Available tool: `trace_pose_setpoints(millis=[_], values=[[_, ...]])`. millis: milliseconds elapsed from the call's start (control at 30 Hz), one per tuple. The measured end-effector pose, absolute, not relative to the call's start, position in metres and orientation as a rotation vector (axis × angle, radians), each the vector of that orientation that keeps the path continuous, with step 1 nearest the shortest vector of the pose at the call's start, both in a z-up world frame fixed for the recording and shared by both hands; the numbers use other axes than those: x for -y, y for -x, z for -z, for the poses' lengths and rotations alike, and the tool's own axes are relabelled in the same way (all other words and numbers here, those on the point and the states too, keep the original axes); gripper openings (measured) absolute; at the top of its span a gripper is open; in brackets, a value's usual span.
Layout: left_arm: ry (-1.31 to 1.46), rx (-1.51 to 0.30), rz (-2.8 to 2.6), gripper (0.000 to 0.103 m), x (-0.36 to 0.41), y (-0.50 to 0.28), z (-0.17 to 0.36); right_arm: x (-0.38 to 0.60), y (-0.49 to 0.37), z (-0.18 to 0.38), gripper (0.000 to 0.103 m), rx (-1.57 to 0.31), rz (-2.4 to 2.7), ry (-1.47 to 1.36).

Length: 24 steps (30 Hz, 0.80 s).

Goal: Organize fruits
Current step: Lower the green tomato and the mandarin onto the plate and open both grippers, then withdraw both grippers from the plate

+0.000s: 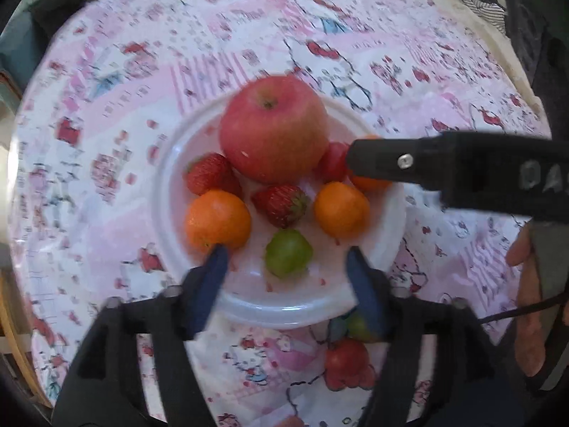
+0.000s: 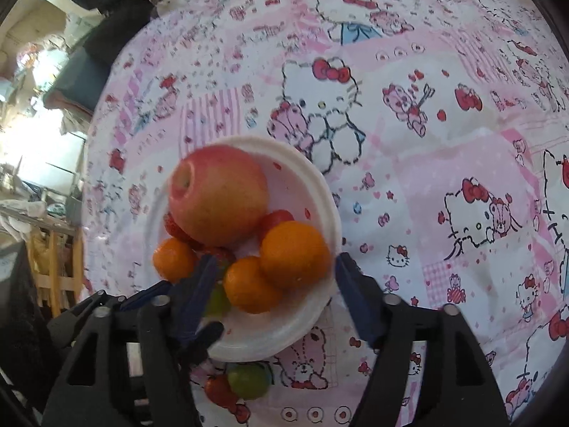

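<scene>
Still outside the plate (image 1: 387,213), a green grape (image 1: 357,325) and a tomato (image 1: 346,357) lie at five o'clock behind the left gripper (image 1: 286,267) (nearer arm, fingers spread, empty); the right gripper (image 2: 275,275), also spread, straddles the oranges (image 2: 295,254).

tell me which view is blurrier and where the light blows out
Left wrist view: softer overall, the tablecloth print smeared, the apple fairly readable. Right wrist view: cloth print crisp at centre, the apple slightly soft; the room at the left edge is blown out white by daylight. Both bend strongly toward the rim, fisheye.
</scene>
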<state>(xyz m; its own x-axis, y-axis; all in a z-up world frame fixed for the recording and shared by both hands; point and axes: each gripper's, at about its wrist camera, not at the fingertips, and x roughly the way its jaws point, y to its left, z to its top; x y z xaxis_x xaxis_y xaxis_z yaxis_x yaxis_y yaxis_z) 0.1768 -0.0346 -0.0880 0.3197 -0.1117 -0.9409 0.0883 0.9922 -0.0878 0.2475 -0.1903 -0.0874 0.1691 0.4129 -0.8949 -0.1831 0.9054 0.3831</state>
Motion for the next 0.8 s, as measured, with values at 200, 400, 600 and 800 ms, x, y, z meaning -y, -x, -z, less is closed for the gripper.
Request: trace_pose_setpoints(millis=[200, 400, 600, 800], values=[[-0.008, -1.181, 0.097, 0.075, 0.030, -0.164, 0.067, 0.204, -0.243, 0.066, 0.080, -1.273, -0.448, -0.293], [0.006, -1.118, 0.059, 0.075, 0.023, -0.143, 0.038, 0.222, -0.228, 0.041, 0.084, -1.213, -0.452, -0.343], [0.018, -1.041, 0.045, 0.075, 0.023, -0.114, 0.010, 0.234, -0.193, 0.015, 0.084, -1.138, -0.493, -0.376], [0.039, -1.031, 0.053, 0.075, 0.026, -0.093, 0.005, 0.246, -0.150, 0.002, 0.084, -1.123, -0.526, -0.413]])
